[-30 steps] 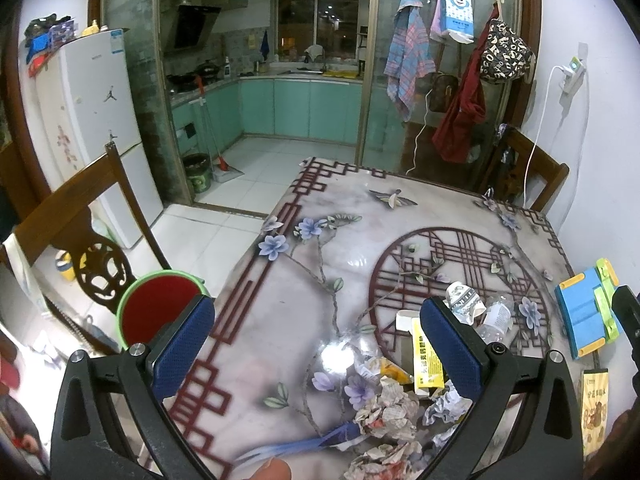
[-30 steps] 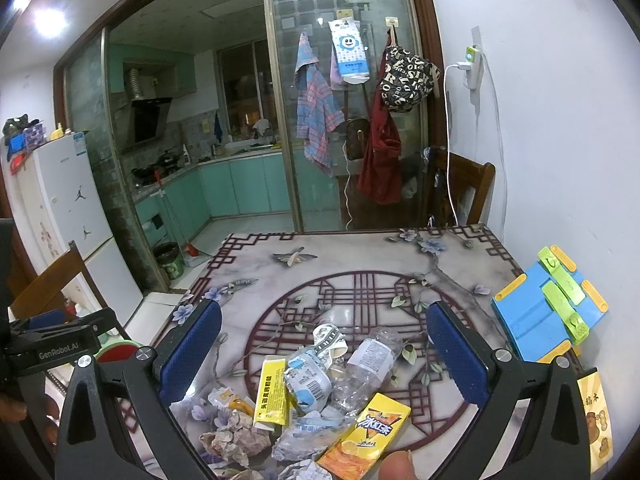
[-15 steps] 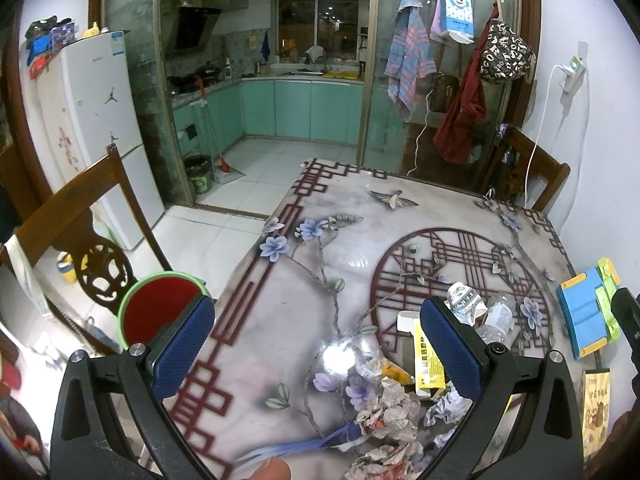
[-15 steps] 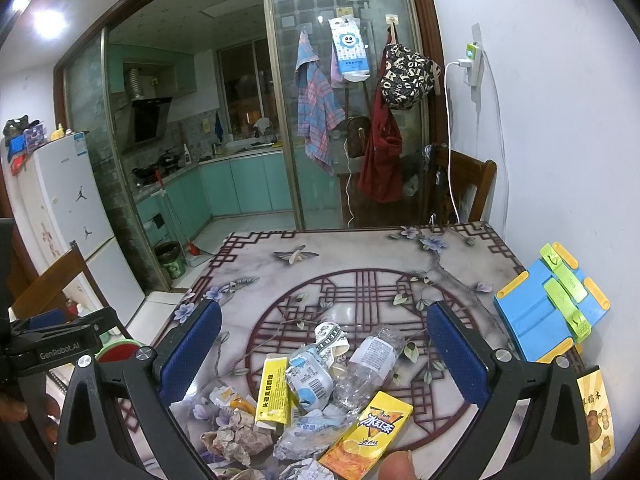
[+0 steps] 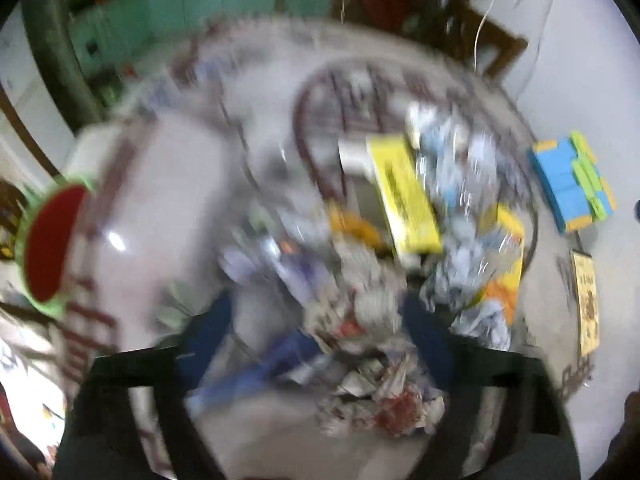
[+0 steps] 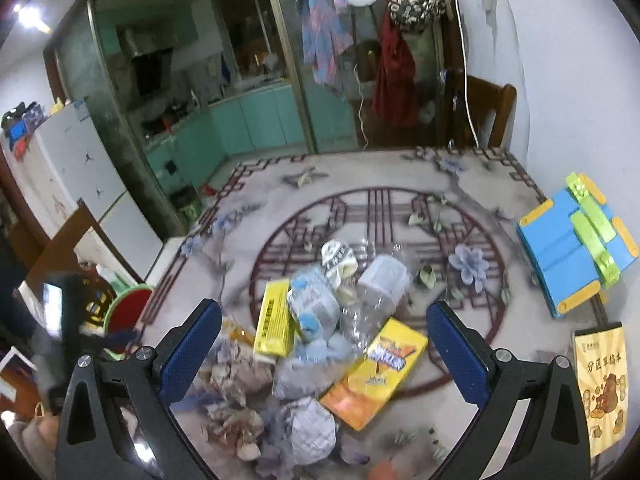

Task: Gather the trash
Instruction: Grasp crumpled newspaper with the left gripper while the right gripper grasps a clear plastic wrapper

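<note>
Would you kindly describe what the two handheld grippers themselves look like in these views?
The right gripper has a black frame of angular struts with silver screws at the joints and two fingers faced with textured blue pads. The left gripper, heavily blurred, shows the same black frame and blue pads. No cables or sleeves are visible.

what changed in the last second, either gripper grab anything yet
The left gripper has swung down and right over the crumpled paper, its view blurred. The right gripper has dipped toward the trash pile. Both stay open, holding nothing. The trash and the blue folder have not moved.
</note>
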{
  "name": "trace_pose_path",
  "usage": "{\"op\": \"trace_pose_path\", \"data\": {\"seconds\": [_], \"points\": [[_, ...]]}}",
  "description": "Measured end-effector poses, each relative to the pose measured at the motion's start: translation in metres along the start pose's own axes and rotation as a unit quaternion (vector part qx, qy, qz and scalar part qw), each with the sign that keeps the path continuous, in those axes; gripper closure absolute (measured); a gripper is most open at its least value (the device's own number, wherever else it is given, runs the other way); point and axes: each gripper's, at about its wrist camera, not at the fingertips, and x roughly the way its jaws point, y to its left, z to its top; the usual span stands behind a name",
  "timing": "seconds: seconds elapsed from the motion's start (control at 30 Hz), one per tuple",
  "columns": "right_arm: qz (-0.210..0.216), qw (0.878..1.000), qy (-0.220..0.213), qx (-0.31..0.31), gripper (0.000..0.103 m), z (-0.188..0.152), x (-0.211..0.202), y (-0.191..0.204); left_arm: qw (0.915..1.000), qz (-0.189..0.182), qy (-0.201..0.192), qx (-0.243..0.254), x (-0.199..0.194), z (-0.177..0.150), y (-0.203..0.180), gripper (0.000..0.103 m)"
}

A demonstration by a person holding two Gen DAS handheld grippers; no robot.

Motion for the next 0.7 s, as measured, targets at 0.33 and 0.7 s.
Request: {"op": "trace_pose_path", "data": {"seconds": [0.33, 0.7], "points": [[0.027, 0.997, 0.076, 0.01, 0.001, -0.015, 0.034, -0.013, 0.9955, -0.094, -0.011, -0.011, -0.009, 0.006, -0.001, 0.103], [0.047, 0.985, 0.164, -0.023, 0.016, -0.03, 0.119, -0.001, 0.9969, -0.067, -0.04, -0.002, -0.037, 0.007, 0.005, 0.103]]}}
